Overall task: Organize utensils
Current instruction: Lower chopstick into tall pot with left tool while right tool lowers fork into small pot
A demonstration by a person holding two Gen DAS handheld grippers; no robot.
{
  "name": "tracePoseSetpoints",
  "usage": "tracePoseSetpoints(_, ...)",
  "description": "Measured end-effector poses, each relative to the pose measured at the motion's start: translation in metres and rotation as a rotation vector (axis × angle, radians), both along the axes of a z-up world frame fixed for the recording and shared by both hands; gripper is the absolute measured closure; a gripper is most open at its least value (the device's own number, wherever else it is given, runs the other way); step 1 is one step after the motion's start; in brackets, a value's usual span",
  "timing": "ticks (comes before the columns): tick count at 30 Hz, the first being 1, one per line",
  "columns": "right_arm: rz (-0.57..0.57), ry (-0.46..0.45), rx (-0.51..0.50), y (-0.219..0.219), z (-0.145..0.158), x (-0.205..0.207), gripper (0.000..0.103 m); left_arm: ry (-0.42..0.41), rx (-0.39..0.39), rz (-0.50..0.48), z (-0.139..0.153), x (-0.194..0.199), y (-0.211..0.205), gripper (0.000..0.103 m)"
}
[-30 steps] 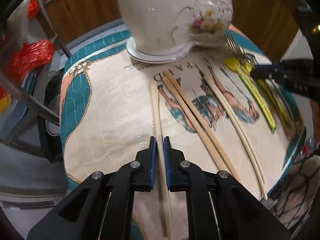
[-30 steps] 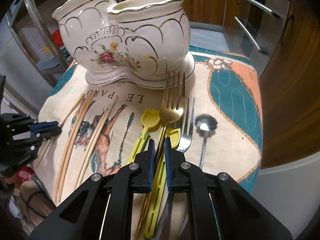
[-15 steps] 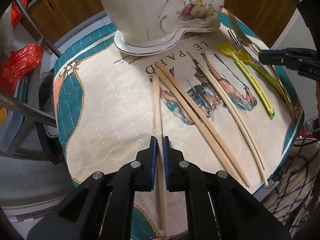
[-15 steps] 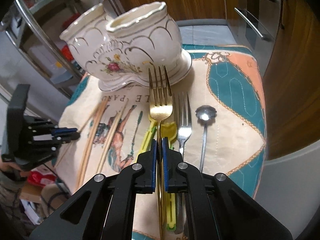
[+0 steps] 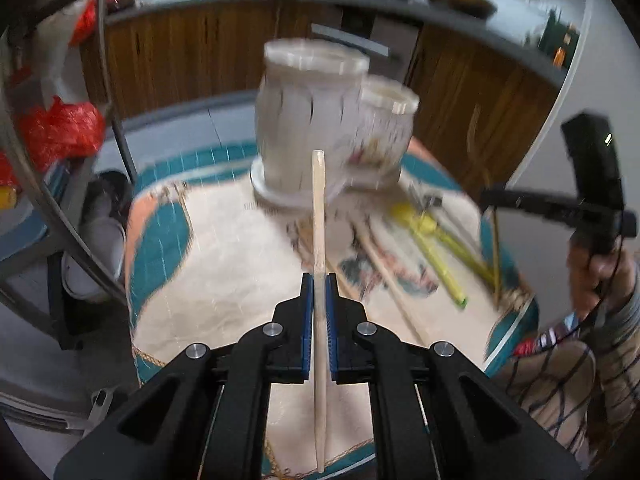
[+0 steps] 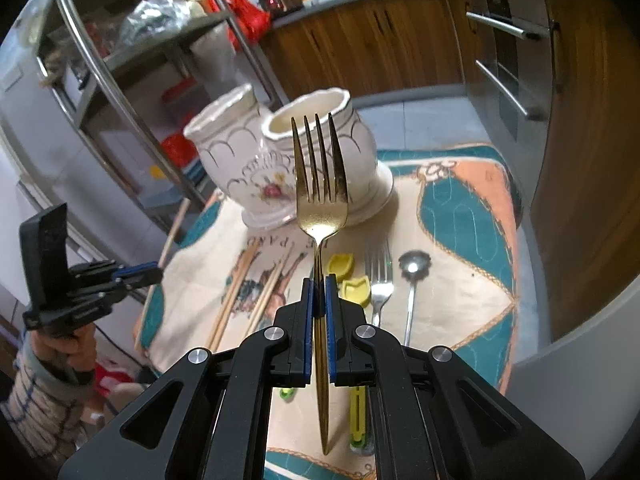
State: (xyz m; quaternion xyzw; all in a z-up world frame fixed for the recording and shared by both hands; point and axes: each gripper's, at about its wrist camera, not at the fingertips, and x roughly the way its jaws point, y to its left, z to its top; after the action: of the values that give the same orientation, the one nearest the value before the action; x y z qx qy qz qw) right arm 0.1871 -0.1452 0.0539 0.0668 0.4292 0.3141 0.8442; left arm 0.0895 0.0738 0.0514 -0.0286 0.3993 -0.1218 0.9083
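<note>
My left gripper (image 5: 319,280) is shut on a pale wooden chopstick (image 5: 319,216) and holds it up above the cloth, pointing at the white double-pot ceramic holder (image 5: 312,128). My right gripper (image 6: 319,284) is shut on a gold fork (image 6: 319,184), tines up, in front of the holder (image 6: 280,160). On the cloth lie other chopsticks (image 6: 240,288), two yellow utensils (image 6: 354,286), a silver fork (image 6: 378,280) and a silver spoon (image 6: 412,276). The left gripper also shows in the right wrist view (image 6: 152,274) with its chopstick (image 6: 174,230).
The utensils lie on a small table covered by a cream, teal and orange quilted cloth (image 6: 460,216). A metal rack (image 6: 120,92) with red bags stands to the left. Wooden kitchen cabinets (image 6: 380,44) run behind. The right gripper shows at the right of the left wrist view (image 5: 492,198).
Both grippers have lifted: the left raised the chopstick off the cloth, the right raised the gold fork higher. Both views now look at the holder from higher and farther back.
</note>
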Motion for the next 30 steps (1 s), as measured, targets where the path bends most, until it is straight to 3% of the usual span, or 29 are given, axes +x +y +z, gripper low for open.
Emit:
tracePoseSetpoints(9, -0.010, -0.083, 0.010, 0.003, 0.007, -0.002, 0.096, -0.206, -0.069, 0.041, 0.033, -0.001, -0.012, 0.097)
tracePoseSetpoints(17, -0.019, -0.192, 0.035, 0.007, 0.025, -0.009, 0.096, -0.316, -0.138, 0.108, 0.051, 0.015, -0.016, 0.097)
tracePoseSetpoints(30, -0.027, -0.378, 0.161, 0.014, 0.084, 0.016, 0.096, -0.548, -0.224, 0.201, 0.096, 0.059, -0.010, 0.097)
